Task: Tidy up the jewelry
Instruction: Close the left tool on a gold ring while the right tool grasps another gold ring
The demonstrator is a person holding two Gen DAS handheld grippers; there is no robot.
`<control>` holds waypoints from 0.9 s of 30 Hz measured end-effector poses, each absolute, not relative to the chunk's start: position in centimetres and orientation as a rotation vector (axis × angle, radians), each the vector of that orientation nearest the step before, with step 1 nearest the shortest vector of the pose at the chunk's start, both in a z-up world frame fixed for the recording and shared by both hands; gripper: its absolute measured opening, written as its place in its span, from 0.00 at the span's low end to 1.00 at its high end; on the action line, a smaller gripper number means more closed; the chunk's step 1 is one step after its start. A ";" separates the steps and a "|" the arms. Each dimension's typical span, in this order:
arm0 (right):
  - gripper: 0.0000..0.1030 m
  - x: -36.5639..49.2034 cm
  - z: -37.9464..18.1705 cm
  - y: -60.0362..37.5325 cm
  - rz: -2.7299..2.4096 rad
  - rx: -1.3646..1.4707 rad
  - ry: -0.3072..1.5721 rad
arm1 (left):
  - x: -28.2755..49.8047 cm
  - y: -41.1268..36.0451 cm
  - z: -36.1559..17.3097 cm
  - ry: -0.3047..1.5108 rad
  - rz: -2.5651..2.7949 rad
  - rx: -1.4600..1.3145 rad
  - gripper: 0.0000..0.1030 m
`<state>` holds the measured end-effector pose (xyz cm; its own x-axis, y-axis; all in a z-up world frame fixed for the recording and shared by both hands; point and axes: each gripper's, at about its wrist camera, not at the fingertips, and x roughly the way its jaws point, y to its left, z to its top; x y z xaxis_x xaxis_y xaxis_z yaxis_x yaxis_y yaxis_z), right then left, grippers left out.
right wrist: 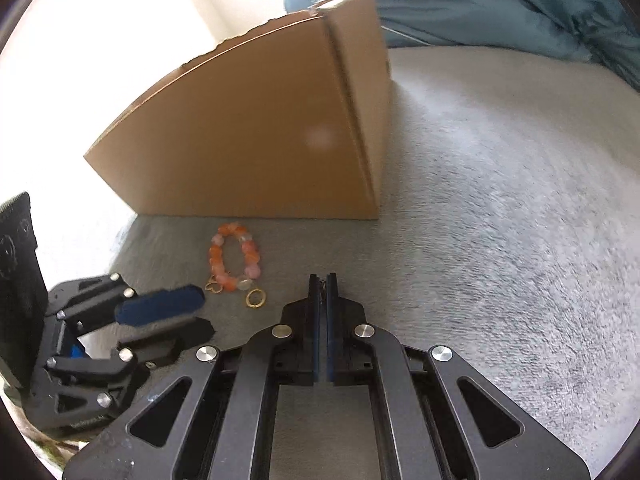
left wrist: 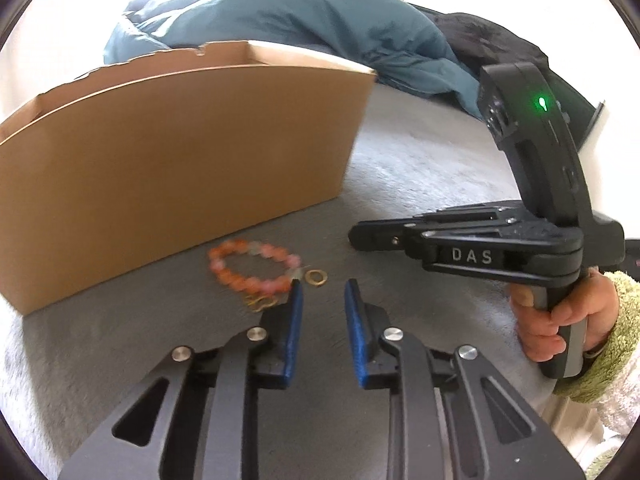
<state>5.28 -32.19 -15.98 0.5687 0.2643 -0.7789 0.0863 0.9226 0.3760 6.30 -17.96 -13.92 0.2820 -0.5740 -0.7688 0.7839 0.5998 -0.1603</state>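
Left gripper (left wrist: 322, 288): jaws narrowly parted, nothing between the blue pads, tips just beside the jewelry.
Right gripper (right wrist: 322, 278): jaws fully closed, pads together; something thin may sit between the tips, cannot tell.
Bead bracelet (right wrist: 235, 256): flat on grey blanket (right wrist: 500, 200), near cardboard box (right wrist: 248, 136).
Gold ring (left wrist: 316, 277): just beside bracelet.

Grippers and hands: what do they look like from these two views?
Both are matte black linkage frames with silver rivets and blue finger pads. The left gripper matches the right gripper, whose body reads "DAS" with a green light. The right hand wears a fuzzy green sleeve.
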 end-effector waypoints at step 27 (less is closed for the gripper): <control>0.01 3.6 -17.1 -35.4 0.110 0.542 0.928 | 8.3 -22.5 -16.6 0.956 -0.836 0.384 0.11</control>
